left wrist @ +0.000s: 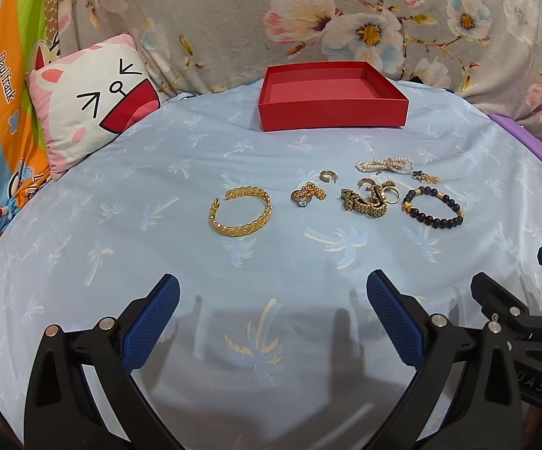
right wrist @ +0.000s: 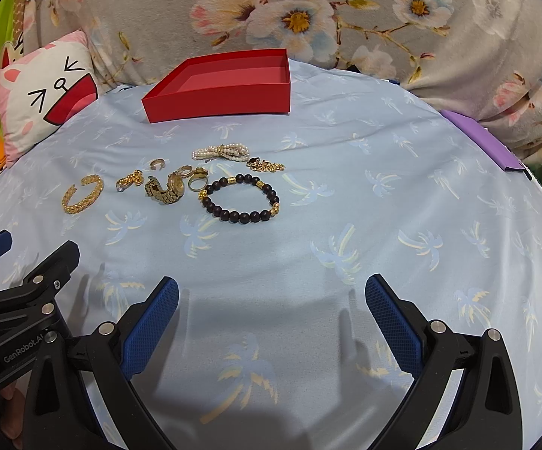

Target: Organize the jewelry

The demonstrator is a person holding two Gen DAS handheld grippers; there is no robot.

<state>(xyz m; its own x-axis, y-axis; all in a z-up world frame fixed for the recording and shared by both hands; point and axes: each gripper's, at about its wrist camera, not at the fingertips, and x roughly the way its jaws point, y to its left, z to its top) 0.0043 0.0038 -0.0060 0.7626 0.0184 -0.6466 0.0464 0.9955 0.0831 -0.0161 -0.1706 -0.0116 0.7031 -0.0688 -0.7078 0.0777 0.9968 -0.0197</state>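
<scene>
An empty red box (left wrist: 333, 107) (right wrist: 218, 99) stands at the back of the blue palm-print sheet (left wrist: 158, 195). In front of it lie a gold cuff bangle (left wrist: 241, 210) (right wrist: 82, 194), a gold chain with a ring (left wrist: 307, 194) (right wrist: 130, 180), a small gold hoop (left wrist: 327, 176), a gold watch (left wrist: 364, 204) (right wrist: 166, 189), a pearl strand (left wrist: 383, 165) (right wrist: 220, 152) and a dark bead bracelet (left wrist: 433, 207) (right wrist: 241, 198). My left gripper (left wrist: 273, 288) is open, short of the bangle. My right gripper (right wrist: 271, 288) is open, short of the bead bracelet. Neither holds anything.
A cat-face pillow (left wrist: 91, 101) (right wrist: 42, 93) leans at the back left. A floral blanket (left wrist: 346, 18) rises behind the box. A purple strip (right wrist: 481, 138) lies at the right edge. The sheet between the grippers and the jewelry is bare.
</scene>
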